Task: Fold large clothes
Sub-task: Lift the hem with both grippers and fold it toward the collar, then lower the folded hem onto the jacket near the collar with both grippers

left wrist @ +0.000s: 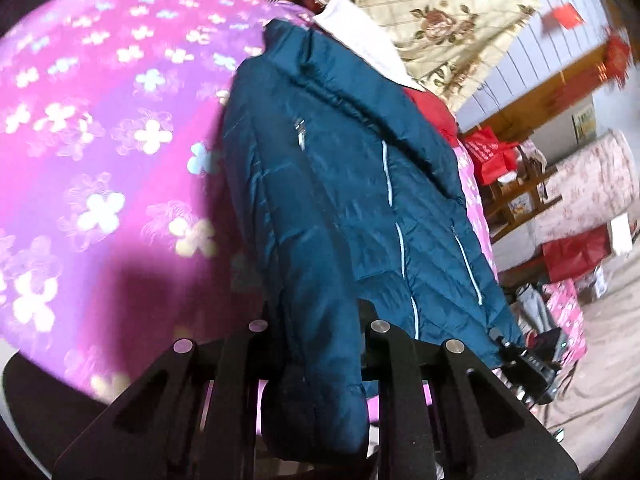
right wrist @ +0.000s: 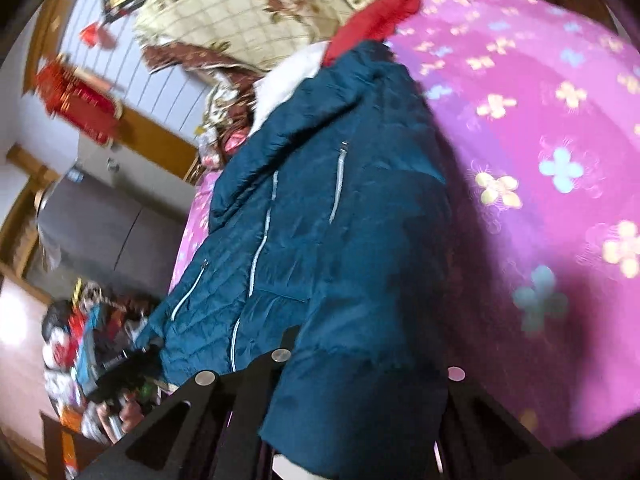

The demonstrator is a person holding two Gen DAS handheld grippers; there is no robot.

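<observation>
Pink flowered bedspread [left wrist: 100,140] below, cream floral quilt [left wrist: 440,20] heaped behind, red bags [left wrist: 490,152] beyond. Teal puffer jacket [left wrist: 340,184] spread across bedspread; left gripper [left wrist: 316,364] and right gripper [right wrist: 360,392] each clamped on its near edge.

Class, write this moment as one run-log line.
left gripper: shut on jacket | right gripper: shut on jacket | surface: pink floral bedspread
</observation>
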